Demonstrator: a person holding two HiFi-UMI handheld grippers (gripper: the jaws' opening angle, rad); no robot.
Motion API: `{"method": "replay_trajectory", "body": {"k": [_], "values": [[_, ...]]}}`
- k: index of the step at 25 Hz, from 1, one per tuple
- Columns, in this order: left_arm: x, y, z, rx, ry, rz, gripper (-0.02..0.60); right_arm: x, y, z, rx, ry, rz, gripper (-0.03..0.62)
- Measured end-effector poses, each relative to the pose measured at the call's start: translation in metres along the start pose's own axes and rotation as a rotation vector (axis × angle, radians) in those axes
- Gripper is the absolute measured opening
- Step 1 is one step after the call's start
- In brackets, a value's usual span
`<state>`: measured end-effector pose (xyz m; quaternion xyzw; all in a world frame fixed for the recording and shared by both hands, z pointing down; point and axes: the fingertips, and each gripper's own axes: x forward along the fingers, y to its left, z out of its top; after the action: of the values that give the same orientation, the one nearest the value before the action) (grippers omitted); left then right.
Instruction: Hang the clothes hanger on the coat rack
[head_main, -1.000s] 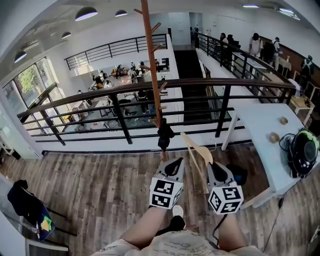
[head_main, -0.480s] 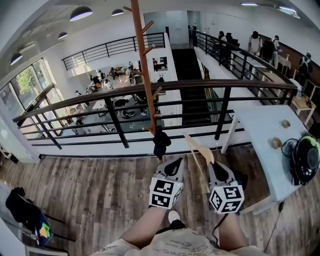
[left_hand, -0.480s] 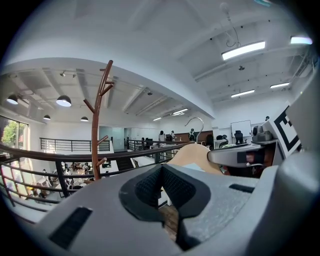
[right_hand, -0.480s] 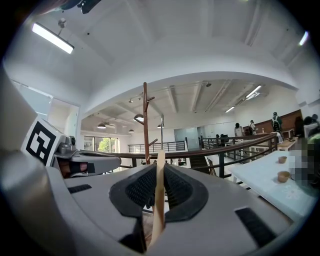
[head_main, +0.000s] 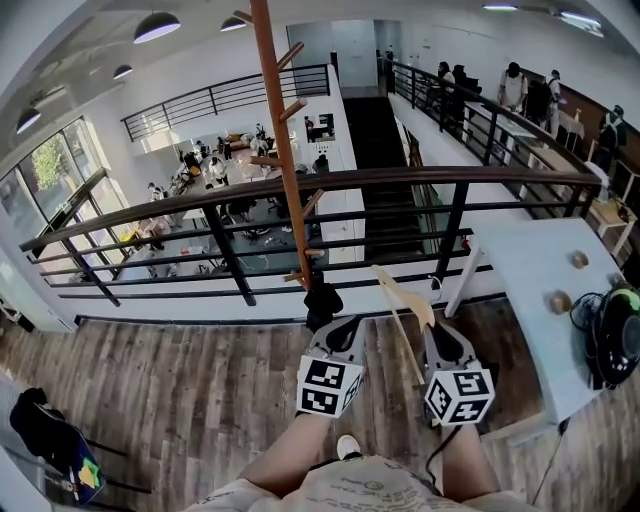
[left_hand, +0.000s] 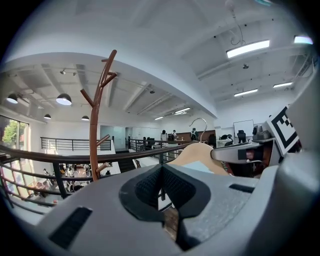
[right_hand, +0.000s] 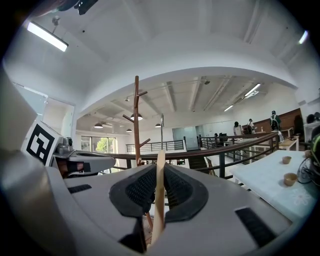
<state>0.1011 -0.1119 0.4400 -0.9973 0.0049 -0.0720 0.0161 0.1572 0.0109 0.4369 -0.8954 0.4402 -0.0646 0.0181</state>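
Observation:
The tall brown wooden coat rack (head_main: 278, 150) stands just before the black railing, its dark base (head_main: 321, 300) right ahead of my left gripper (head_main: 347, 328). That gripper's jaws are shut with nothing between them (left_hand: 161, 182). My right gripper (head_main: 437, 336) is shut on the flat edge of the pale wooden hanger (head_main: 401, 302), which juts up and forward to the left. The hanger's edge (right_hand: 159, 185) is pinched between the black pads, its metal hook (left_hand: 200, 123) pointing up. The rack (right_hand: 136, 125) rises a little left of the hanger.
A black metal railing (head_main: 400, 178) crosses ahead, with an open lower floor beyond it. A white table (head_main: 545, 290) with small bowls and a black-and-green headset (head_main: 612, 335) is at the right. A dark chair with clothes (head_main: 45, 430) sits lower left. People stand far back right.
Both grippers have moved forward towards the railing with the hanger. In the head view the rack's pole has slid left and its base now lies close in front of the left gripper.

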Motion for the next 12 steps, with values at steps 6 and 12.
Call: {"method": "replay_trajectory", "body": {"k": [6,12], "values": [[0.037,0.032,0.0,-0.019,0.005,0.002,-0.003,0.046,-0.013,0.005,-0.002,0.01,-0.003,0.044],[0.073,0.064,0.001,-0.025,0.005,-0.001,-0.003,0.092,-0.023,0.011,-0.002,0.007,-0.003,0.044]]}}
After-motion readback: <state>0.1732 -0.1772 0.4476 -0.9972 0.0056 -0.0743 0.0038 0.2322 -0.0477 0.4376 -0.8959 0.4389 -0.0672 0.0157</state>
